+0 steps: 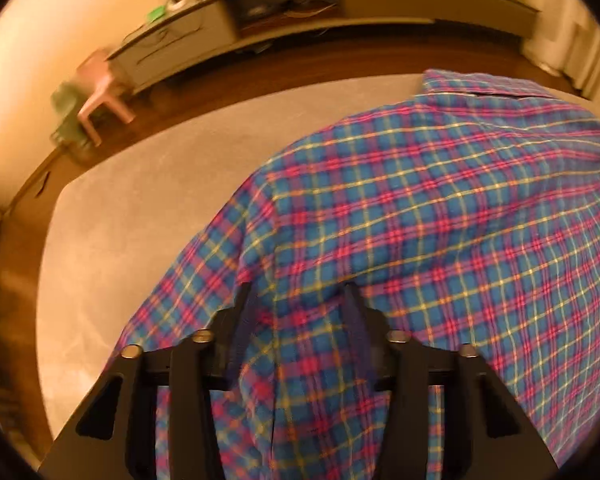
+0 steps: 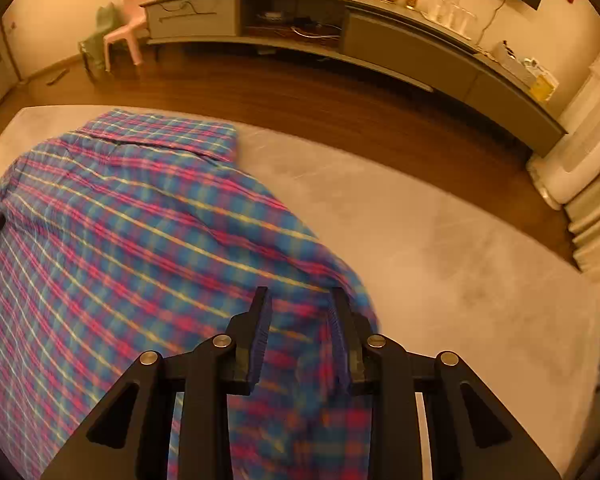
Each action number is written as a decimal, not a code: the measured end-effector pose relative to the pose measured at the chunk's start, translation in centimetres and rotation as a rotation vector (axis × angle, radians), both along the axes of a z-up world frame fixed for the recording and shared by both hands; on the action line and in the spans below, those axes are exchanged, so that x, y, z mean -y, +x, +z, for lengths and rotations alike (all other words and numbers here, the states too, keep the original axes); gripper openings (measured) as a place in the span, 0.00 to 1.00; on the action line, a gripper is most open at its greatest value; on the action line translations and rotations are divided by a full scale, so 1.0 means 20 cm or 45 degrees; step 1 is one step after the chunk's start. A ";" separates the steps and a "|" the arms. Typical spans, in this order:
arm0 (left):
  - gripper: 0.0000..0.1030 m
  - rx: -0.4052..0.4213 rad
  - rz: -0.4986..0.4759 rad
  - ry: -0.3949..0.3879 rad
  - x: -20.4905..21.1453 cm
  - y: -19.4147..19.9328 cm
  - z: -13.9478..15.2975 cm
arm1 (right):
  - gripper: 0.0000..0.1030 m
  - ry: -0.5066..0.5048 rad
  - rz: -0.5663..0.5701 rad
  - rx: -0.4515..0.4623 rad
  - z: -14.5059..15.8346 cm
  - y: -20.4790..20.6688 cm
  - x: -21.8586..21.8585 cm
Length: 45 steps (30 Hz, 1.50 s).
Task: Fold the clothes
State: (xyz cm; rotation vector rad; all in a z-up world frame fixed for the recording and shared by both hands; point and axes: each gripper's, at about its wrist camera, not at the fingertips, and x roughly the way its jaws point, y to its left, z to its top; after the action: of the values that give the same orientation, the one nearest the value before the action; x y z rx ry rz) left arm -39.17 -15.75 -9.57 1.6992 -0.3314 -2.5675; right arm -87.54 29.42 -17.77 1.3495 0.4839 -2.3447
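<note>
A wide grey mat (image 2: 440, 232) covers the wooden floor (image 2: 300, 92), and spread across it lies the plaid shirt (image 1: 440, 200), its collar at the far edge, away from both cameras. Along the back wall runs a long low cabinet (image 2: 380, 40), a pink plastic chair (image 2: 126, 28) at its left end.

Down to the tools now. The left gripper (image 1: 296, 292) hangs over the near left part of the shirt, jaws parted, cloth rising up between the two fingers and running on beneath them; neither pad visibly presses on it. The right gripper (image 2: 300, 294) sits at the shirt's near right edge, jaws likewise apart, a blurred ridge of plaid bunched between the fingers, the right finger just at the fabric's border with bare mat beyond.
</note>
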 end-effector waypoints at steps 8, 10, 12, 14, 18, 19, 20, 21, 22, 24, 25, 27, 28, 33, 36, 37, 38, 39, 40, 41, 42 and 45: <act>0.37 -0.044 -0.256 0.346 0.01 0.80 0.26 | 0.64 -0.194 -0.050 0.122 0.18 0.80 -0.62; 0.38 -0.018 -0.290 0.371 0.01 0.96 0.26 | 0.65 -0.194 -0.036 0.205 0.10 1.08 -0.71; 0.42 0.007 -0.319 0.367 -0.01 1.06 0.22 | 0.65 -0.258 0.001 0.295 0.02 1.33 -0.73; 0.45 0.068 -0.354 0.355 -0.06 1.17 0.16 | 0.66 -0.238 0.035 0.330 -0.04 1.47 -0.67; 0.45 0.098 -0.340 0.227 -0.04 1.29 0.01 | 0.65 -0.037 0.035 0.317 -0.18 1.56 -0.57; 0.49 0.086 -0.324 0.245 -0.02 1.31 0.00 | 0.63 0.002 0.046 0.323 -0.21 1.55 -0.55; 0.49 0.075 -0.300 0.270 0.02 1.31 0.00 | 0.45 0.031 0.070 0.286 -0.22 1.56 -0.52; 0.50 0.070 -0.288 0.258 0.04 1.31 -0.01 | 0.13 0.030 0.086 0.273 -0.21 1.55 -0.51; 0.51 0.064 -0.263 0.242 0.07 1.30 -0.01 | 0.01 0.003 0.085 0.288 -0.21 1.54 -0.50; 0.52 0.050 -0.229 0.255 0.12 1.29 -0.02 | 0.01 -0.014 0.043 0.224 -0.18 1.50 -0.52; 0.54 0.046 -0.217 0.245 0.14 1.28 -0.02 | 0.01 -0.023 0.002 0.189 -0.17 1.48 -0.55; 0.55 0.043 -0.192 0.249 0.19 1.25 -0.03 | 0.00 -0.122 -0.144 0.125 -0.10 1.40 -0.67; 0.55 0.041 -0.175 0.246 0.21 1.24 -0.03 | 0.01 -0.128 -0.227 0.068 -0.07 1.37 -0.74; 0.55 0.054 -0.153 0.221 0.26 1.21 -0.03 | 0.07 0.051 -0.731 -0.191 0.01 1.16 -1.16; 0.54 0.037 -0.161 0.149 0.27 1.23 0.00 | 0.33 -0.239 -0.645 -0.058 -0.01 1.18 -1.15; 0.54 0.029 -0.161 0.147 0.28 1.24 0.01 | 0.46 -0.363 -0.558 0.011 -0.03 1.22 -1.09; 0.54 0.025 -0.157 0.149 0.30 1.24 0.01 | 0.62 -0.487 -0.436 0.117 -0.05 1.25 -0.97; 0.54 0.027 -0.149 0.149 0.32 1.25 0.02 | 0.63 -0.548 -0.330 0.193 -0.08 1.29 -0.86; 0.54 0.034 -0.133 0.149 0.34 1.25 0.01 | 0.63 -0.554 -0.236 0.232 -0.10 1.32 -0.74; 0.54 0.045 -0.121 0.150 0.36 1.24 0.01 | 0.64 -0.506 -0.145 0.252 -0.13 1.34 -0.61; 0.54 0.052 -0.114 0.151 0.39 1.25 0.01 | 0.64 -0.434 -0.092 0.271 -0.16 1.36 -0.53; 0.54 0.069 -0.118 0.131 0.39 1.26 -0.02 | 0.19 -0.169 -0.059 0.309 -0.32 1.35 -0.35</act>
State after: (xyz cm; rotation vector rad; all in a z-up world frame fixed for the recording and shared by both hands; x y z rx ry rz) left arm -13.99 -23.56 -9.90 1.8329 -0.2924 -2.6504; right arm -60.52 36.40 -24.11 1.5681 0.2234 -2.1665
